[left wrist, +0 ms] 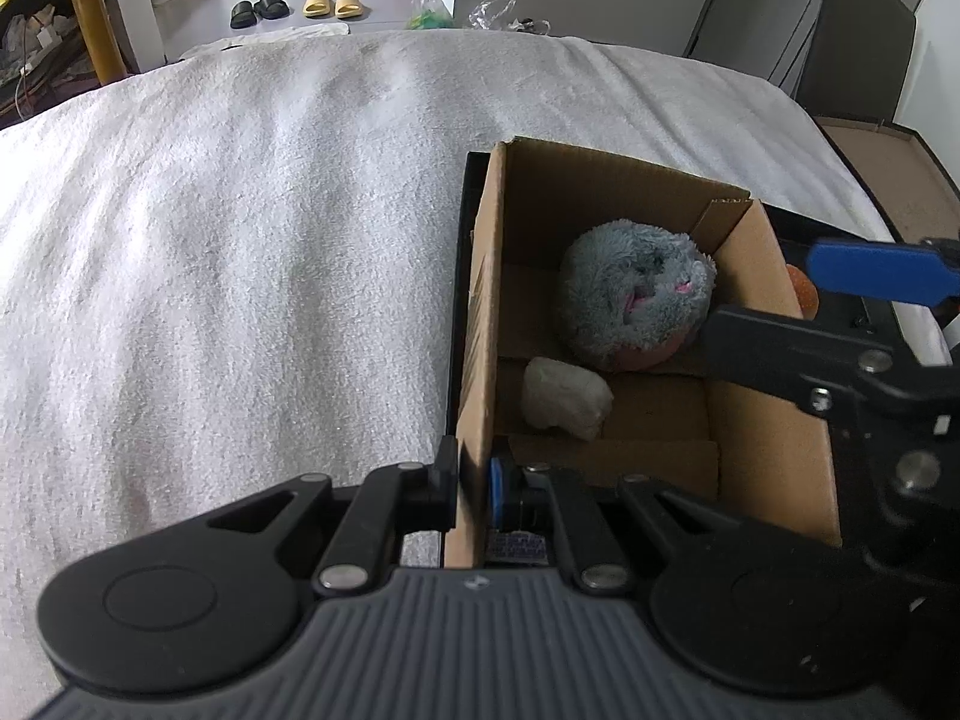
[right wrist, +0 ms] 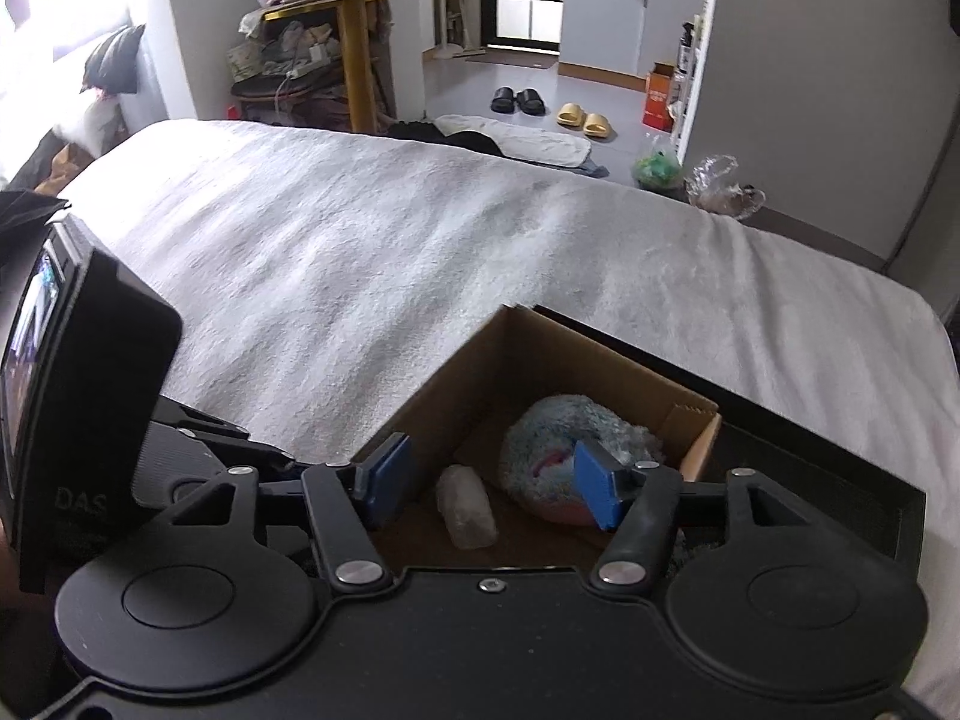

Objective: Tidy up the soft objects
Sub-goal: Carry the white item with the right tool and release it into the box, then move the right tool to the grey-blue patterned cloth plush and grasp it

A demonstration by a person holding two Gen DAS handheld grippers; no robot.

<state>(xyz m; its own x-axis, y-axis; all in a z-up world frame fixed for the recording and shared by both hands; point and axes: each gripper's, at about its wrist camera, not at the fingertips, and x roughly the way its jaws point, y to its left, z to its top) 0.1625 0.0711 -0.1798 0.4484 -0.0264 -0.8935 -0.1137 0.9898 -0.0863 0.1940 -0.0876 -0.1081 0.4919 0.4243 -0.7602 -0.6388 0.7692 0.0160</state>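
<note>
- Cardboard box (left wrist: 774, 420) sits on white towel-covered bed (left wrist: 240, 240), long axis running away from the cameras.
- Grey-pink plush (left wrist: 636, 300) in far end; small white soft lump (left wrist: 567, 399) near it, long axis roughly along the box.
- Left gripper (left wrist: 471, 489) clamped on box's left wall.
- Right gripper (right wrist: 489, 480) spread apart above the box.
</note>
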